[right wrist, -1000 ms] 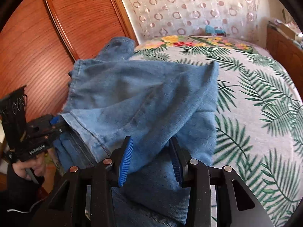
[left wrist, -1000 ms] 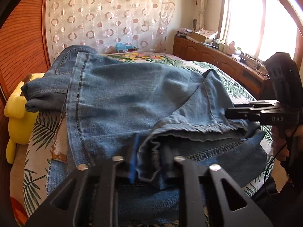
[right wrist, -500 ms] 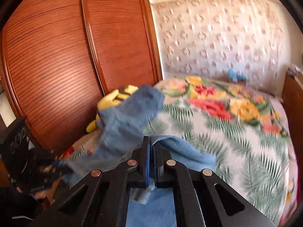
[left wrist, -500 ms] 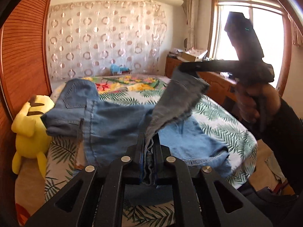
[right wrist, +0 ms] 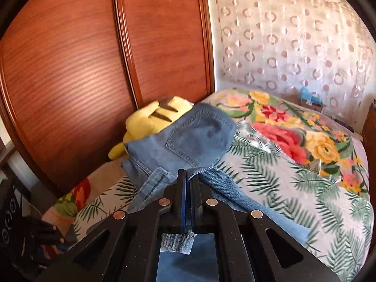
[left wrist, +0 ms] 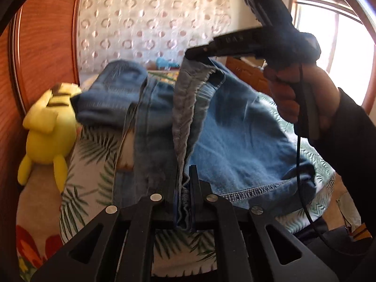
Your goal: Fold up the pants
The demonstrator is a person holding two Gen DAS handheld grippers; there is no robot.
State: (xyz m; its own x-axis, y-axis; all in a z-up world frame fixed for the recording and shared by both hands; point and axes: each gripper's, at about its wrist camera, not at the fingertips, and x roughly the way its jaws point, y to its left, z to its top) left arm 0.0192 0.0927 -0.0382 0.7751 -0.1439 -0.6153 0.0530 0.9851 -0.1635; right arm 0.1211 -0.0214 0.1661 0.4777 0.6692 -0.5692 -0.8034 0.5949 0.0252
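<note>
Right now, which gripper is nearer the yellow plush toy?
Left, likely. The left gripper grips the jeans hem on the toy's side; the right gripper holds denim higher, toward the window.

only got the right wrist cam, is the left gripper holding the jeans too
Observer: Yes. The left gripper is shut on the jeans, with a bunched hem between its fingers.
Operator: where is my gripper relative to it
Observer: The right gripper is raised higher and farther out over the bed, and a strip of hem runs between the two grippers.
Operator: whats behind my hand on that side
Observer: A bright window, directly behind the right hand, so that side is backlit.
</note>
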